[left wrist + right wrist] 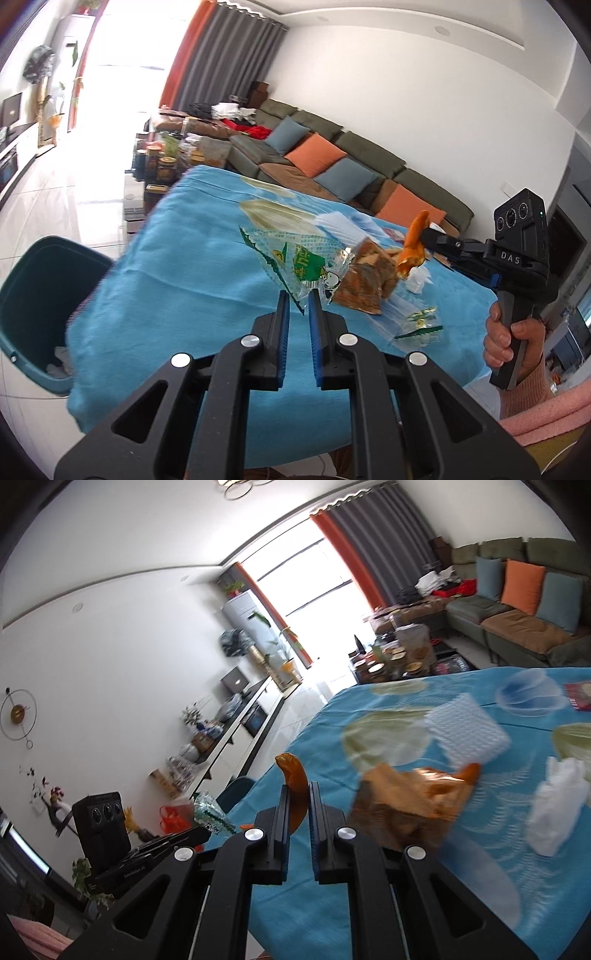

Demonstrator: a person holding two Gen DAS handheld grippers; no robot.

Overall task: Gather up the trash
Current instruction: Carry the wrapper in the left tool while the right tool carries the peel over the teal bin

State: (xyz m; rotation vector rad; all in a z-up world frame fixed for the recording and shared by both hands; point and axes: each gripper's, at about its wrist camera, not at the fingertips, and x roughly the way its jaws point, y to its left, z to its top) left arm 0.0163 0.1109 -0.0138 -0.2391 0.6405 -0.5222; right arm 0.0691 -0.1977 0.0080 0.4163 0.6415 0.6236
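Blue-clothed worktop (177, 295), sofa behind; bin (33, 314) at left edge. Left gripper (297, 306) pinches a clear wrapper (291, 262) by its corner, lifted over the cloth: light, crinkly, slippery; corner hold looks thin. Right gripper (297, 801) nips an orange peel (295, 782), held aloft: light, stiffish. Brown bag (410, 805) lies beside, tissue (557, 808) further right.

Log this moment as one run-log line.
left tool: shut on clear wrapper | right tool: shut on orange peel | bin: beside table | tissue: on table
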